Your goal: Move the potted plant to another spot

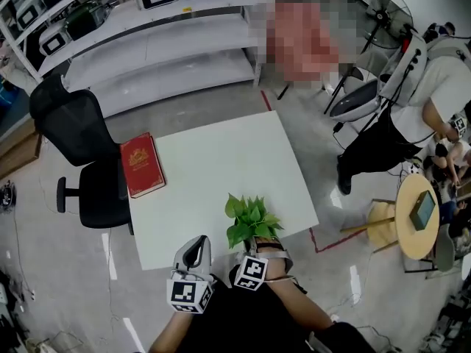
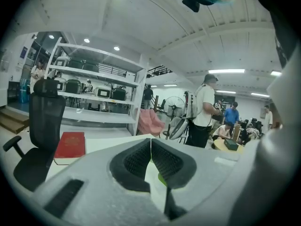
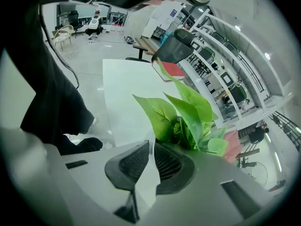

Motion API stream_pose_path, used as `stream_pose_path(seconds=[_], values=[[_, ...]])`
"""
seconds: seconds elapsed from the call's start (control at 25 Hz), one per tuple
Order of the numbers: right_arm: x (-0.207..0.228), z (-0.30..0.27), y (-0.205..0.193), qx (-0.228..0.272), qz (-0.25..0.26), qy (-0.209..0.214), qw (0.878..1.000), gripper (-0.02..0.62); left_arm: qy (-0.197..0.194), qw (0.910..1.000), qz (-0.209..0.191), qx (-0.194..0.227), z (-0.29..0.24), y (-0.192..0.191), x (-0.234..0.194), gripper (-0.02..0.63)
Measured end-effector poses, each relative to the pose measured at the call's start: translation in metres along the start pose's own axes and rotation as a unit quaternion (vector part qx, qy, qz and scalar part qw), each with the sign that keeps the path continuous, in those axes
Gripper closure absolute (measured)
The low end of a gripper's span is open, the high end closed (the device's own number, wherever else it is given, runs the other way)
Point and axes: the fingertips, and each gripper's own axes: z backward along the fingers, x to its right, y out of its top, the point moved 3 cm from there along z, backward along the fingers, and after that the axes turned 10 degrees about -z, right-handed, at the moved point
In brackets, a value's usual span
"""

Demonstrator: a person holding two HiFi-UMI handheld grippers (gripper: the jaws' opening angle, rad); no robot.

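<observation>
The table top [image 1: 213, 160] was plain white. The book [image 1: 141, 164] was red with a gold emblem. Leaves of the potted plant [image 1: 250, 218] were bright green. The left gripper [image 2: 150, 140] and right gripper [image 3: 151, 144] were grey with black ribbed pads, and their cubes bore black-and-white squares. The chair [image 1: 77, 134] was black.

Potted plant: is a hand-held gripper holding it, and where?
Cannot be told: the right hand-held gripper is nearly shut at the potted plant's base; pot hidden.

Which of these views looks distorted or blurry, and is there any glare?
Head view: mild bending at the edges, even light, no harsh glare on the white table. Left gripper view: strong fisheye, dark round border, bright ceiling lamps. Right gripper view: same fisheye, tilted; potted plant leaves sharp.
</observation>
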Motion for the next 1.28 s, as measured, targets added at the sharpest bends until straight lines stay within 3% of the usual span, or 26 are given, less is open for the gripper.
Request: stream_pose_path(seconds=[0.52,1.28], values=[[0.056,-0.008,-0.077,-0.025,-0.040,-0.022,0.999,0.574,-0.033,0.9992,-0.023,0.001,-0.053,0.018,0.049,0.588],[0.151,-0.064,-0.081,-0.029,-0.037,-0.030,0.998,0.574,-0.039,0.9990,-0.022,-0.002,-0.145,0.034,0.034,0.588]])
